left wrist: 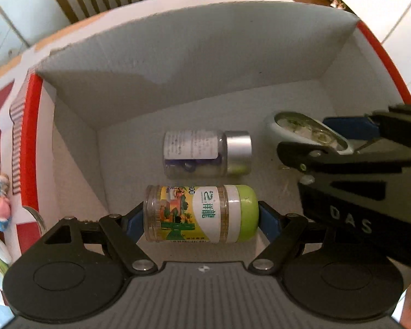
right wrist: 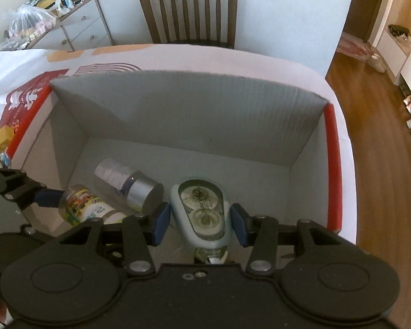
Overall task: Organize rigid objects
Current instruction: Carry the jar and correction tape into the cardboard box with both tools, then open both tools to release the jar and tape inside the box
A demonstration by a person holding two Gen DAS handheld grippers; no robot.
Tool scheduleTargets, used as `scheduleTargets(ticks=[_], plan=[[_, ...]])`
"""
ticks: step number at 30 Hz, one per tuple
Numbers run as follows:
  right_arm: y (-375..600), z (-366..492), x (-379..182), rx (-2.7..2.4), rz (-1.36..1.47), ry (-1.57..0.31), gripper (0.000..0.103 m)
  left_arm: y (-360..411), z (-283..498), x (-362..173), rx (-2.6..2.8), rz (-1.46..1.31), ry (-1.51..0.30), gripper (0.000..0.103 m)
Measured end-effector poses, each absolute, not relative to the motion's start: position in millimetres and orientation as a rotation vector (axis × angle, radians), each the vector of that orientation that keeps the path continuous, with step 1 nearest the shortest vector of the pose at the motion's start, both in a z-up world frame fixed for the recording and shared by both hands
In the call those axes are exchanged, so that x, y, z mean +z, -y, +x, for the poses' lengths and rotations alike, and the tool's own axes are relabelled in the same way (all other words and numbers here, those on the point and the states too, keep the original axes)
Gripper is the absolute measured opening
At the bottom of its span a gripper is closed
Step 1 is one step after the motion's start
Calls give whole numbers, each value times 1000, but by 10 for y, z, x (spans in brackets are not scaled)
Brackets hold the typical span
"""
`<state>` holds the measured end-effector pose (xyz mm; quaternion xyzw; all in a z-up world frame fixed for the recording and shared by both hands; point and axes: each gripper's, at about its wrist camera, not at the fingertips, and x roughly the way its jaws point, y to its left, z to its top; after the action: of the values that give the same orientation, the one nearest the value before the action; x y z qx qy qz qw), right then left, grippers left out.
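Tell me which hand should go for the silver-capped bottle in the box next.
Probably right: its tongs stand open around the correction tape, touching nothing, beside the silver-capped bottle. The left tongs grip the green-capped jar end to end.
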<state>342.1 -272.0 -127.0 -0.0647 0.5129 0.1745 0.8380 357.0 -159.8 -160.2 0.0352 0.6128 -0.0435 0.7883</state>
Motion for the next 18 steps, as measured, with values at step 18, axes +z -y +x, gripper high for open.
scheduleTargets(ticks=[18], plan=[[2863,3327,-1138,369,-27,-1066,53,1514,3374,-1422,-94,9,-1261,82]])
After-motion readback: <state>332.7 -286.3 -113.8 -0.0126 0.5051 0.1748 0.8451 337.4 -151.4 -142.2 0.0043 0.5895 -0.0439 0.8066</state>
